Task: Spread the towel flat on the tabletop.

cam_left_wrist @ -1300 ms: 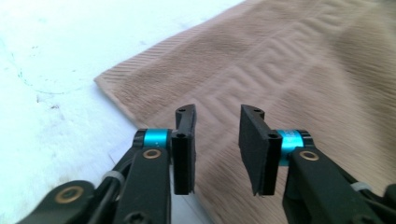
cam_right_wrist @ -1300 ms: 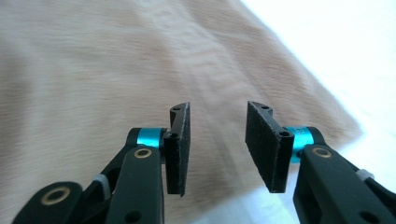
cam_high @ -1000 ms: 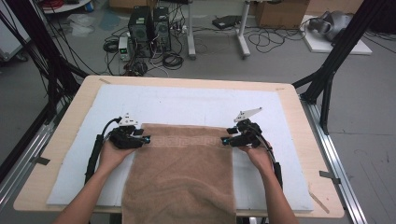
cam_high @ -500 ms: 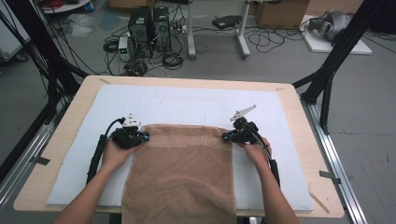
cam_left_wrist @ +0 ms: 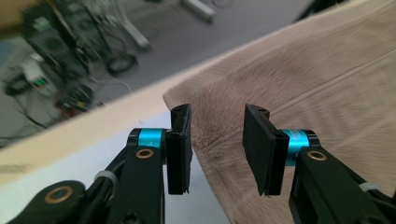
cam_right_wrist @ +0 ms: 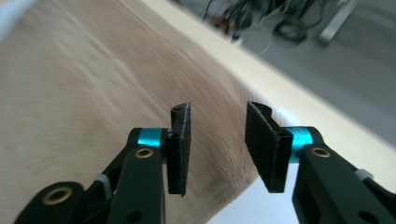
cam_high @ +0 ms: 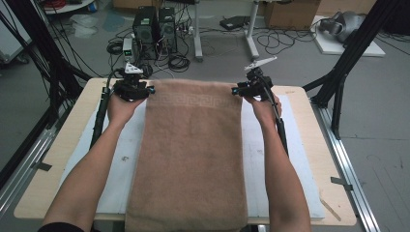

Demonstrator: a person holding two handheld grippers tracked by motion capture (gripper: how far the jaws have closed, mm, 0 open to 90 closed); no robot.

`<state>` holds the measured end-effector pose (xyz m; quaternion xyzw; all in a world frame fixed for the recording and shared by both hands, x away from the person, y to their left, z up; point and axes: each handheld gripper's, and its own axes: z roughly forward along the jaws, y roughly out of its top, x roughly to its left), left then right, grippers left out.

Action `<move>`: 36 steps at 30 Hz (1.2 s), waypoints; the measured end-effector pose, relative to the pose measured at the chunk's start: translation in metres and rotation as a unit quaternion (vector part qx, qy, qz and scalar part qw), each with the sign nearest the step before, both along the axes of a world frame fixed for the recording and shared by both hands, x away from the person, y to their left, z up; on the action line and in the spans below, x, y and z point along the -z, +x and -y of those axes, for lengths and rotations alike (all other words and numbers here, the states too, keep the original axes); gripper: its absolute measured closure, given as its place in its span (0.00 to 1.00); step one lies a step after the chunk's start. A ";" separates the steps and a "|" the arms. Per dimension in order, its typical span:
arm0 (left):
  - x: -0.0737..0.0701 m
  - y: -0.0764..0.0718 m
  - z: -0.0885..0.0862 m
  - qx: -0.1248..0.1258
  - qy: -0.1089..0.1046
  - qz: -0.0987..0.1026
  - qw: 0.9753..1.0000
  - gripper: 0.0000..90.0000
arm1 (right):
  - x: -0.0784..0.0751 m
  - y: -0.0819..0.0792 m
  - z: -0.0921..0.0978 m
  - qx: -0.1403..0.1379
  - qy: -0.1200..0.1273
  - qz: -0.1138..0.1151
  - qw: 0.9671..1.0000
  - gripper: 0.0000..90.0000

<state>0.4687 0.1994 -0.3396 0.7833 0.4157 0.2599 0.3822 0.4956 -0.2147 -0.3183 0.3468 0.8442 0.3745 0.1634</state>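
A tan towel [cam_high: 191, 154] with a key-pattern band lies flat along the middle of the table, from the far edge to over the near edge. My left gripper [cam_high: 151, 90] is at its far left corner, my right gripper [cam_high: 235, 91] at its far right corner. In the left gripper view the gripper [cam_left_wrist: 217, 149] is open, its jaws standing apart over the towel's corner [cam_left_wrist: 327, 70]. In the right gripper view the gripper [cam_right_wrist: 217, 149] is open as well, above the towel's other corner [cam_right_wrist: 93, 93].
A white mat [cam_high: 123, 145] covers the wooden table [cam_high: 58, 145] under the towel. Black frame poles [cam_high: 348, 63] stand at both sides. Computer towers [cam_high: 154, 24] and cables lie on the floor beyond the far edge. Metal rails [cam_high: 348, 169] run along the table's sides.
Both grippers moved from mid-table to the far edge, drawing the towel's edge along, so the towel now lies stretched out. Their jaws now stand apart.
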 end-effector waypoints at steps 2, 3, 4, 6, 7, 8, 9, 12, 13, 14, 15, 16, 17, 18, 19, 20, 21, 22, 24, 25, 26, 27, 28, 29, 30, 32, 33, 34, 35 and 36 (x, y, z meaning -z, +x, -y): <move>0.010 -0.007 -0.004 0.010 -0.007 -0.006 1.000 0.68 | 0.013 -0.006 -0.006 -0.023 -0.028 -0.013 0.999 0.63; 0.020 -0.014 -0.008 0.014 -0.011 -0.018 1.000 0.68 | 0.016 -0.009 -0.007 -0.025 -0.027 -0.014 0.999 0.63; 0.026 -0.019 -0.011 0.019 -0.015 -0.026 0.999 0.67 | 0.026 -0.014 -0.007 -0.036 -0.019 -0.027 0.999 0.62; 0.036 -0.032 -0.014 0.029 -0.017 -0.032 0.999 0.66 | 0.036 -0.024 -0.008 -0.045 -0.019 -0.047 0.998 0.59; 0.041 -0.039 -0.015 0.036 -0.023 -0.032 0.999 0.66 | 0.040 -0.029 -0.009 -0.051 -0.025 -0.052 0.997 0.58; 0.044 -0.046 -0.015 0.043 -0.026 -0.035 0.998 0.65 | 0.043 -0.035 -0.009 -0.054 -0.025 -0.050 0.997 0.57; 0.047 -0.054 -0.016 0.049 -0.032 -0.036 0.998 0.64 | 0.046 -0.041 -0.008 -0.058 -0.021 -0.050 0.997 0.57; 0.051 -0.071 -0.015 0.069 -0.022 -0.039 0.997 0.60 | 0.050 -0.058 -0.008 -0.066 -0.022 -0.074 0.995 0.50; 0.052 -0.077 -0.015 0.076 -0.027 -0.035 0.996 0.60 | 0.051 -0.064 -0.007 -0.070 -0.016 -0.070 0.995 0.51; 0.052 -0.083 -0.015 0.081 -0.025 -0.034 0.996 0.60 | 0.051 -0.072 -0.006 -0.076 -0.009 -0.060 0.995 0.53; 0.052 -0.089 -0.015 0.085 -0.027 -0.031 0.996 0.59 | 0.050 -0.079 -0.005 -0.077 -0.011 -0.054 0.996 0.52; 0.052 -0.095 -0.015 0.091 -0.027 -0.028 0.995 0.58 | 0.051 -0.085 -0.004 -0.079 -0.004 -0.053 0.995 0.51; 0.053 -0.101 -0.015 0.095 -0.027 -0.024 0.995 0.58 | 0.052 -0.092 -0.002 -0.085 0.003 -0.052 0.995 0.52; 0.053 -0.106 -0.015 0.100 -0.023 -0.022 0.995 0.58 | 0.054 -0.099 -0.002 -0.091 0.000 -0.048 0.995 0.51; 0.053 -0.112 -0.016 0.104 -0.028 -0.019 0.994 0.57 | 0.056 -0.105 -0.001 -0.095 -0.006 -0.047 0.994 0.51; 0.055 -0.118 -0.017 0.108 -0.028 -0.015 0.994 0.57 | 0.058 -0.112 0.000 -0.100 0.000 -0.046 0.994 0.51; 0.056 -0.123 -0.017 0.112 -0.023 -0.022 0.993 0.57 | 0.062 -0.119 0.001 -0.107 0.011 -0.042 0.993 0.51; 0.059 -0.128 -0.016 0.116 -0.020 -0.026 0.993 0.57 | 0.066 -0.126 0.001 -0.116 0.011 -0.044 0.992 0.51; 0.066 -0.137 -0.016 0.126 -0.012 -0.033 0.991 0.57 | 0.073 -0.137 0.000 -0.123 -0.005 -0.043 0.992 0.51; 0.070 -0.140 -0.015 0.127 -0.008 -0.035 0.991 0.58 | 0.079 -0.142 0.000 -0.128 -0.006 -0.046 0.991 0.52; 0.074 -0.142 -0.016 0.129 -0.008 -0.039 0.991 0.60 | 0.084 -0.145 -0.001 -0.129 -0.010 -0.051 0.990 0.54; 0.079 -0.143 -0.016 0.130 -0.005 -0.048 0.990 0.62 | 0.089 -0.147 -0.001 -0.128 -0.011 -0.057 0.990 0.54; 0.083 -0.144 -0.016 0.130 -0.001 -0.058 0.990 0.62 | 0.094 -0.149 -0.001 -0.130 -0.009 -0.065 0.989 0.54; 0.087 -0.144 -0.017 0.128 -0.001 -0.061 0.990 0.63 | 0.098 -0.150 -0.002 -0.131 -0.012 -0.072 0.989 0.54; 0.092 -0.145 -0.017 0.127 -0.007 -0.067 0.990 0.64 | 0.102 -0.151 -0.003 -0.132 -0.020 -0.074 0.988 0.55; 0.098 -0.144 -0.018 0.126 0.000 -0.086 0.988 0.64 | 0.108 -0.152 -0.004 -0.131 -0.027 -0.090 0.987 0.54; 0.100 -0.144 -0.018 0.127 0.003 -0.093 0.988 0.64 | 0.110 -0.152 -0.004 -0.129 -0.030 -0.100 0.986 0.54; 0.100 -0.144 -0.018 0.127 0.002 -0.089 0.988 0.64 | 0.111 -0.153 -0.005 -0.128 -0.033 -0.104 0.986 0.53; 0.100 -0.145 -0.018 0.125 0.006 -0.089 0.988 0.64 | 0.112 -0.154 -0.006 -0.127 -0.038 -0.103 0.986 0.53; 0.100 -0.146 -0.017 0.124 0.011 -0.086 0.988 0.64 | 0.112 -0.155 -0.007 -0.127 -0.041 -0.101 0.986 0.52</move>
